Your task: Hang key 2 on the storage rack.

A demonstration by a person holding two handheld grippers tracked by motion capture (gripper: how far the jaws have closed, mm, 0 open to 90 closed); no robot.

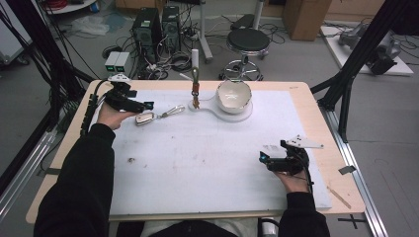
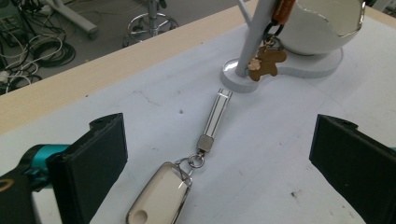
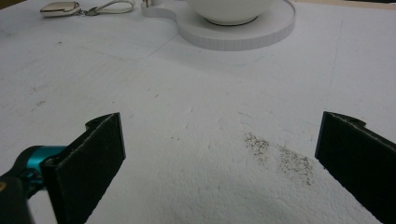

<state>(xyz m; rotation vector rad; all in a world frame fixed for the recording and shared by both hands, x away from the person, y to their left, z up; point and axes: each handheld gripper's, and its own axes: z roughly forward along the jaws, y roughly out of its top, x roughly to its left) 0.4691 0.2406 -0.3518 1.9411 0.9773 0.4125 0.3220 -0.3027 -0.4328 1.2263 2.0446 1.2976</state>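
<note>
At the tabletop's far left, a smooth, probably slippery key fob (image 2: 159,198) on a limp ring-and-strap lies flat before the wide-open left claw (image 2: 217,163), best pinched across its rigid body; the right claw (image 3: 219,163) gapes empty, near right.

A white foam sheet (image 1: 207,163) covered most of the wooden worktop (image 1: 316,113), and it bore scuffs and a patch of dark specks (image 3: 280,156). Beyond the worktop's far edge, on the grey floor, stood a round black stool (image 1: 248,40) on a chrome base. To the left of the stool stood two black computer towers (image 1: 157,27) amid tangled cables (image 1: 180,61), with two small pale boxes (image 1: 117,60) further left. To the right of the stool sat a cardboard box (image 1: 306,17). Black frame struts (image 1: 363,47) rose right of the worktop.
</note>
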